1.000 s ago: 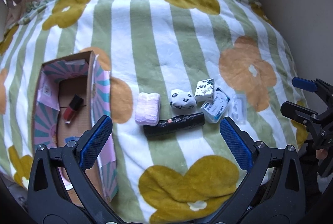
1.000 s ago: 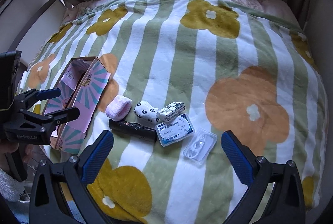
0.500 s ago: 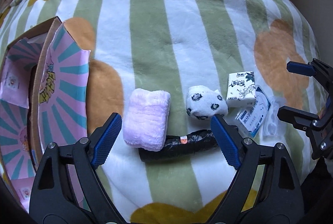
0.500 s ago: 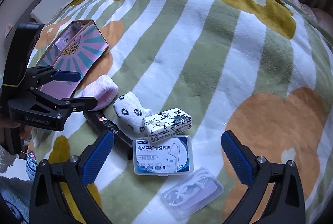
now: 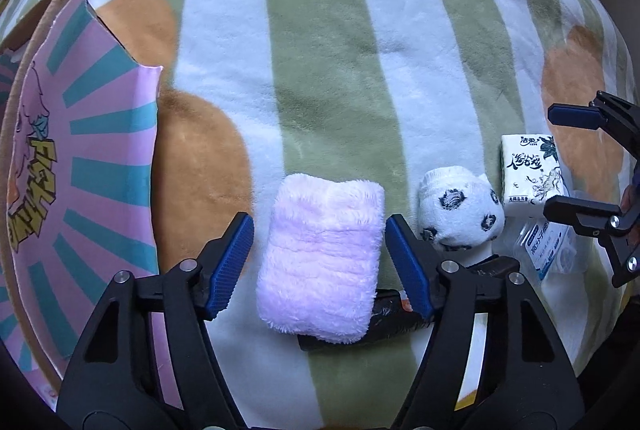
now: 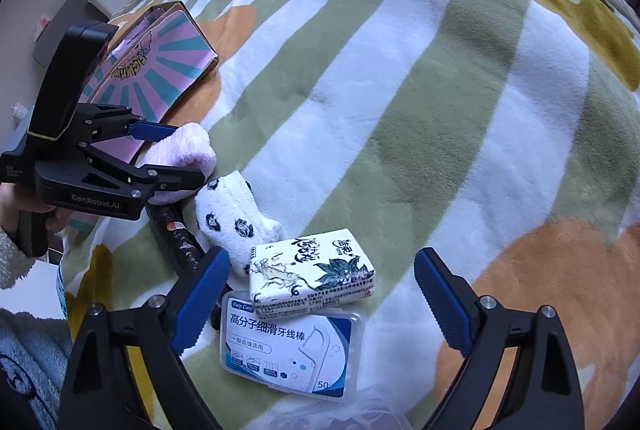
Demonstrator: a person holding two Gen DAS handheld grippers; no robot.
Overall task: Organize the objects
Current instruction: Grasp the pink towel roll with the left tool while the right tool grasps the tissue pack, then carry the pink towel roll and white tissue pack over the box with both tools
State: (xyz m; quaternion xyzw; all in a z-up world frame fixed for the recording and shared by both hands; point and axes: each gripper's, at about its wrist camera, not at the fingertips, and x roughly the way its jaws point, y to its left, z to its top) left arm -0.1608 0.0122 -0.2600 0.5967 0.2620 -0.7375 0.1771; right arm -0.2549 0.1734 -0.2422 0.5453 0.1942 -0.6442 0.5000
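On striped blanket [image 5: 328,78], left claw [image 5: 320,262] closing, astride pink towel [image 5: 320,262], right claw [image 6: 320,306] closing around tissue pack [image 6: 312,274], neither gripping.

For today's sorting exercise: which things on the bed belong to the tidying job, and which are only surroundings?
Job:
- fluffy pink folded cloth
- white black-patterned sock
- white printed tissue pack
- clear floss-pick box
- black tube
- pink-and-teal cardboard box

Surroundings:
- striped floral blanket

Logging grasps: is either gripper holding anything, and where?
Nothing yet. Left gripper straddles the pink towel, jaws closing; right gripper brackets the tissue pack.
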